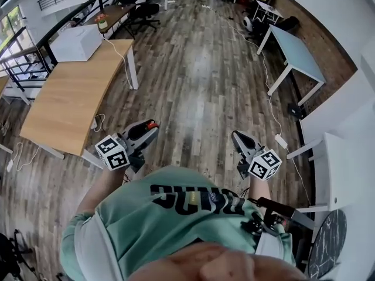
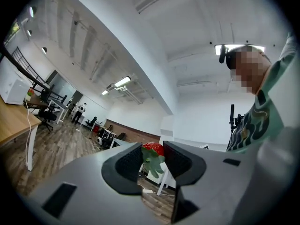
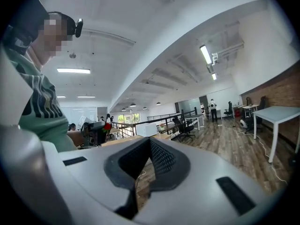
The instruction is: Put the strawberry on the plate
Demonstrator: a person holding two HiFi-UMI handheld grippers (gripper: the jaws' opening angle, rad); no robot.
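In the head view, the person is holding the left gripper [image 1: 149, 128] and the right gripper [image 1: 236, 136] out before the chest, above the wooden floor [image 1: 199, 81]; the strawberry [image 1: 152, 123] is showing red at the left tip. In the left gripper view, the jaws are clamping the strawberry, its green leaves facing the camera. In the right gripper view, the jaws are pressing together, empty.
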